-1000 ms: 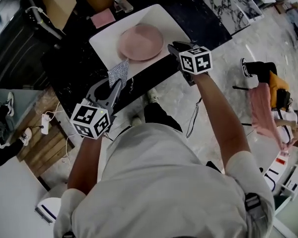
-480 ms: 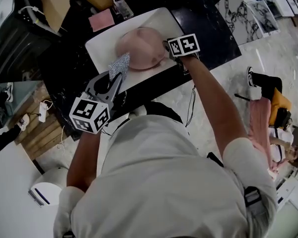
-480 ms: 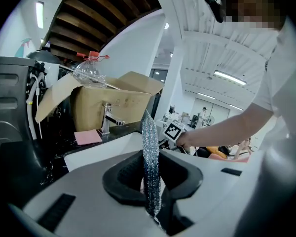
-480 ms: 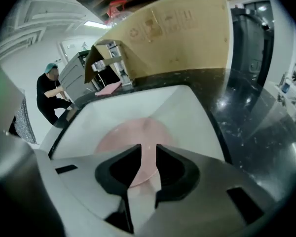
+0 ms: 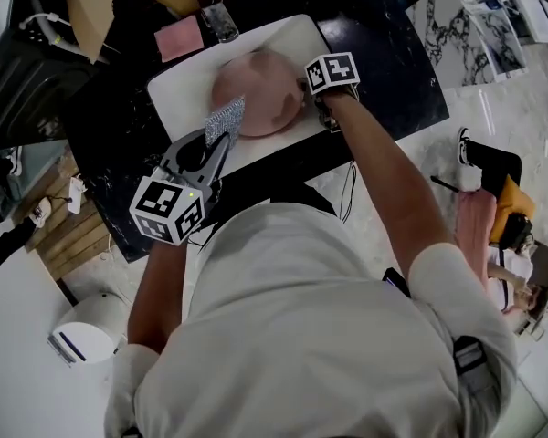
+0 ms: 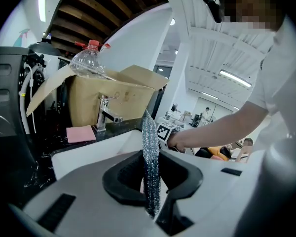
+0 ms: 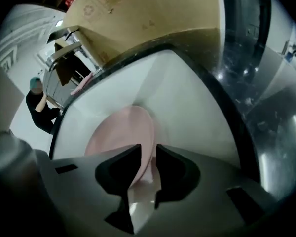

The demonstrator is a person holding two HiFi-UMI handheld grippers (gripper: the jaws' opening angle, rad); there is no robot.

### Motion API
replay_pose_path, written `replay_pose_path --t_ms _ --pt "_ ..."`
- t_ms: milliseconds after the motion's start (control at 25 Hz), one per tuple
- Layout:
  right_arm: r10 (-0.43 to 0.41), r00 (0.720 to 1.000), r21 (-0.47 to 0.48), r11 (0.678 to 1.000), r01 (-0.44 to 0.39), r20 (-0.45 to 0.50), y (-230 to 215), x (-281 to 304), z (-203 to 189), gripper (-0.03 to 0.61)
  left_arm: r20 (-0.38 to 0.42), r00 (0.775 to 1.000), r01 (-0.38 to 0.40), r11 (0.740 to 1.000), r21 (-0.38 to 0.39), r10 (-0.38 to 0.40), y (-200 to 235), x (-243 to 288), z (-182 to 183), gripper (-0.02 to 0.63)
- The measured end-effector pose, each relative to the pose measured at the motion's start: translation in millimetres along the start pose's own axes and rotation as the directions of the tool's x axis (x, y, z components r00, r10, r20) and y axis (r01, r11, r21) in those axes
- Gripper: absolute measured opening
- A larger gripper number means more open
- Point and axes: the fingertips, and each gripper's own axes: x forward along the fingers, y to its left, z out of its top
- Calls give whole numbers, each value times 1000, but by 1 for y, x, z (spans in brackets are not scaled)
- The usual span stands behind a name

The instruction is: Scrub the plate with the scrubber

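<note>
A pink plate point(image 5: 254, 91) is tipped up on edge in the white sink point(image 5: 178, 88). My right gripper point(image 5: 307, 90) is shut on its right rim; in the right gripper view the plate point(image 7: 123, 137) runs edge-on between the jaws of that gripper point(image 7: 148, 158). A silver mesh scrubber point(image 5: 223, 120) stands pinched in my left gripper point(image 5: 217, 144), held just left of and below the plate. From the left gripper view the scrubber point(image 6: 150, 167) rises upright out of the gripper point(image 6: 150, 184).
A chrome tap point(image 5: 212, 9) and a pink sponge point(image 5: 180, 36) sit on the black counter point(image 5: 384, 57) behind the sink. A cardboard box point(image 6: 106, 98) with a plastic bottle point(image 6: 89, 63) on it stands behind the tap. A white bin point(image 5: 84, 336) is on the floor.
The right gripper reached into the sink, closed on the plate's rim and tipped the plate up from lying flat. The left gripper with the scrubber moved closer to the plate.
</note>
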Motion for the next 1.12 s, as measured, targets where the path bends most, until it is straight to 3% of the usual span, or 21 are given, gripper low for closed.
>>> replay_pose_path --t_ms 360,560,760,880,1120 --pt "82 993 88 993 -75 -83 1 27 -16 77 -3 999 -36 999 -18 36 5 25 3 70" --pt "117 991 200 974 -102 -63 0 38 -17 74 -16 998 -58 998 -23 58 2 33 1 71" --pt "114 993 236 966 -103 -37 -2 39 -14 33 -16 996 -85 996 -31 85 4 33 -1 71" --pt "94 996 246 965 -91 2 -5 31 -6 29 -11 996 -90 995 -35 90 5 30 -2 71" --pt "-36 993 161 987 17 113 -10 -11 9 26 2 999 -44 999 -9 44 0 18 -1 71"
